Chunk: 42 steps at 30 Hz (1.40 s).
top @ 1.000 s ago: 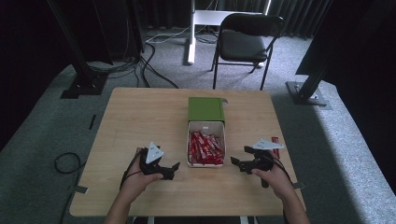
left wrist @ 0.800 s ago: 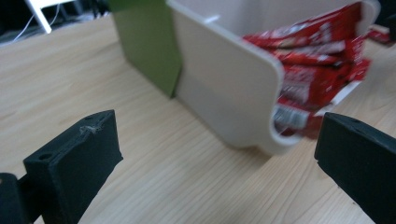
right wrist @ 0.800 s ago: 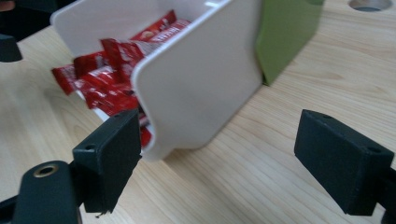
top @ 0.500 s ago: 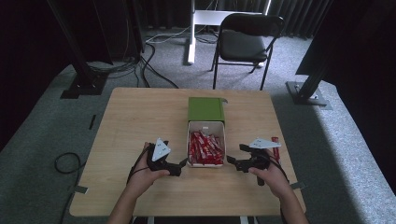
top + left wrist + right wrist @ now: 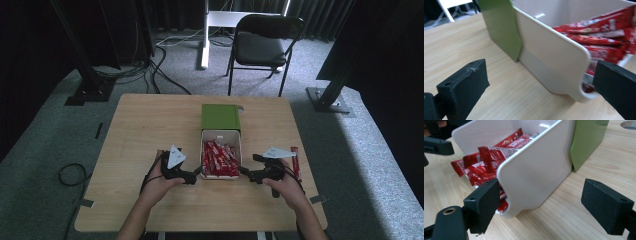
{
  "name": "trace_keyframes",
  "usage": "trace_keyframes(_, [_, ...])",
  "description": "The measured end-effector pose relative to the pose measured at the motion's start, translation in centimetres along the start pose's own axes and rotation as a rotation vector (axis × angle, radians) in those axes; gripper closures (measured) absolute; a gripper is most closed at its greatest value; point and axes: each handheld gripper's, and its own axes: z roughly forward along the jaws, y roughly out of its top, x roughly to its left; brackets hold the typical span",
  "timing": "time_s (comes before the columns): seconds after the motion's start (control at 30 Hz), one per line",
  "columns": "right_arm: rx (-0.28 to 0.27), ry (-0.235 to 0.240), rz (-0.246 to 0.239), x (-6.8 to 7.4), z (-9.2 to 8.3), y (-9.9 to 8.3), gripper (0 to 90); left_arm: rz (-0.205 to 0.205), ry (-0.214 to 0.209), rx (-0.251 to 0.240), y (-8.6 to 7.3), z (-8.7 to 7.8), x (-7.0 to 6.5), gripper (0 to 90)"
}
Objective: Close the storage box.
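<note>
A white tray (image 5: 239, 150) of red snack packets (image 5: 219, 159) sticks out of a green sleeve (image 5: 220, 117) at the table's middle. My left gripper (image 5: 197, 174) is open at the tray's near left corner. In the left gripper view its jaws straddle the tray's side wall (image 5: 554, 62), and red packets (image 5: 599, 32) lie inside. My right gripper (image 5: 245, 172) is open at the near right corner. In the right gripper view (image 5: 545, 206) that side wall (image 5: 534, 170) stands between the jaws, with packets (image 5: 491, 157) behind it. Neither holds anything.
One loose red packet (image 5: 294, 162) lies on the wooden table (image 5: 150, 125) right of my right hand. A black folding chair (image 5: 265, 45) and stand legs are on the floor beyond the far edge. The green sleeve (image 5: 589, 140) rises behind the tray.
Both grippers have closed in on the tray from either side, the left moving right and the right moving left, until their open jaws reach its near corners.
</note>
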Motion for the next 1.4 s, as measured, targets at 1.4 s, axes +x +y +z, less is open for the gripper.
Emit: trace_keyframes(1.4, [0.008, -0.038, 0.001, -0.5, 0.8, 0.7, 13.0, -0.048, -0.020, 0.039, 1.0, 1.9, 1.5, 0.9])
